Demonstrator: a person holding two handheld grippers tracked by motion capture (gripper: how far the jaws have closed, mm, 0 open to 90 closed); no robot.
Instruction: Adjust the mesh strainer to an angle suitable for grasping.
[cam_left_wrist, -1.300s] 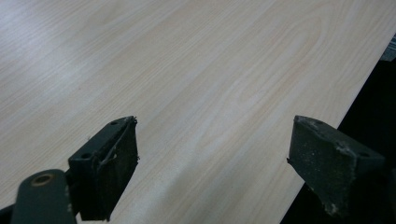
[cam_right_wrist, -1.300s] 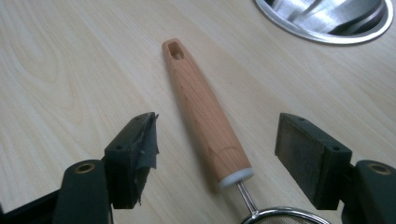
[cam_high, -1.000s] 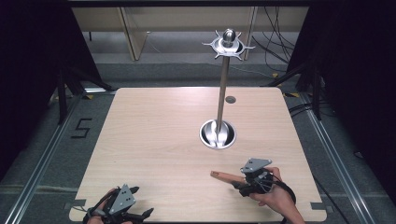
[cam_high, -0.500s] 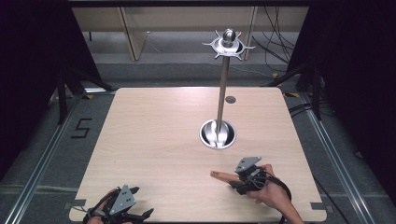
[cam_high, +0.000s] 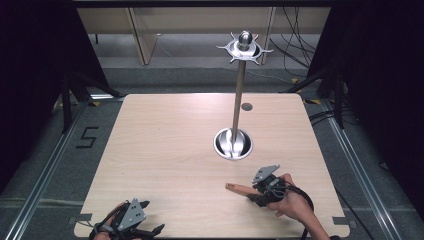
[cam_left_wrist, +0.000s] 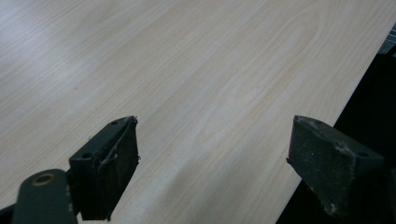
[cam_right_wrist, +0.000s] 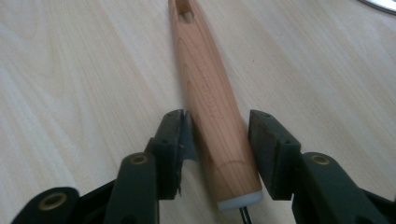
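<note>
A wooden utensil handle (cam_high: 236, 188) lies flat on the table (cam_high: 165, 145), near the front right, pointing left. In the right gripper view the handle (cam_right_wrist: 201, 70) runs away from me, with a hole near its far end and a white cap at its near end. My right gripper (cam_high: 251, 193) (cam_right_wrist: 219, 135) has both jaws pressed against the handle's thick end. My left gripper (cam_high: 149, 220) (cam_left_wrist: 212, 154) rests at the front left edge of the table, jaws wide apart, holding nothing.
A tall metal stand (cam_high: 239, 95) rises from a round base (cam_high: 233, 144) right of the table's centre, topped by a ring of hooks (cam_high: 244, 47). A small dark disc (cam_high: 247, 106) sits behind it. The base's rim (cam_right_wrist: 380, 3) lies just beyond the handle.
The right hand and its gripper slid left along the handle toward its thick end. The handle has stayed in place. The left gripper has barely moved.
</note>
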